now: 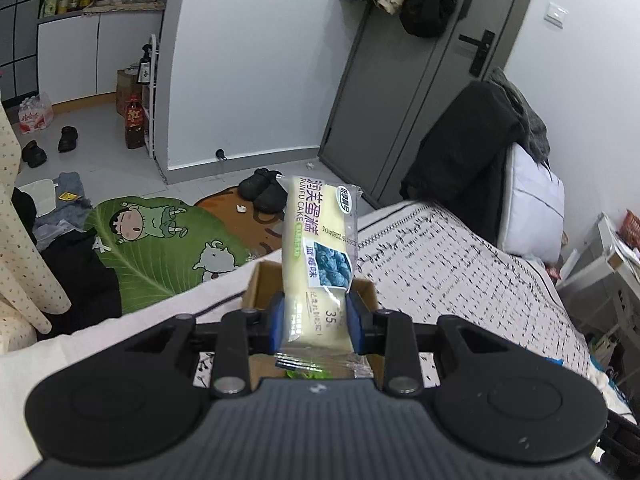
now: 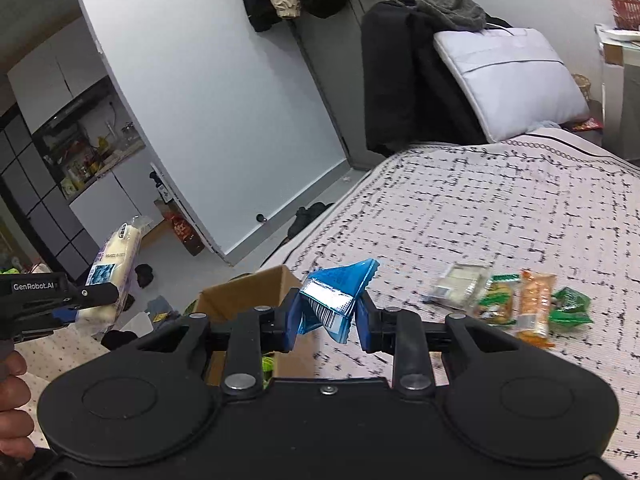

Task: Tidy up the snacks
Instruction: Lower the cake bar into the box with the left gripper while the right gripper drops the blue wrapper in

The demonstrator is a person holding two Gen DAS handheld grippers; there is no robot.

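So both hands are busy here. The left tongs [image 1: 316, 322] are clamped on the lower end of a pale yellow, plastic-wrapped blueberry cake bar [image 1: 318, 240], holding it upright right above the open brown cardboard box [image 1: 260, 288] sitting on the bed's white black-patterned cover [image 1: 460, 264]. The right tongs [image 2: 326, 318] are squeezed onto a crumpled blue foil snack packet [image 2: 336, 292], just beside that same box [image 2: 248, 292]. Off to the right on the bed there's a loose row: a clear-wrapped pale snack [image 2: 460, 286], a green-and-yellow packet [image 2: 496, 300], an orange packet [image 2: 534, 306] and a green foil packet [image 2: 570, 306], a bit blurry, so labels are anyone's guess.
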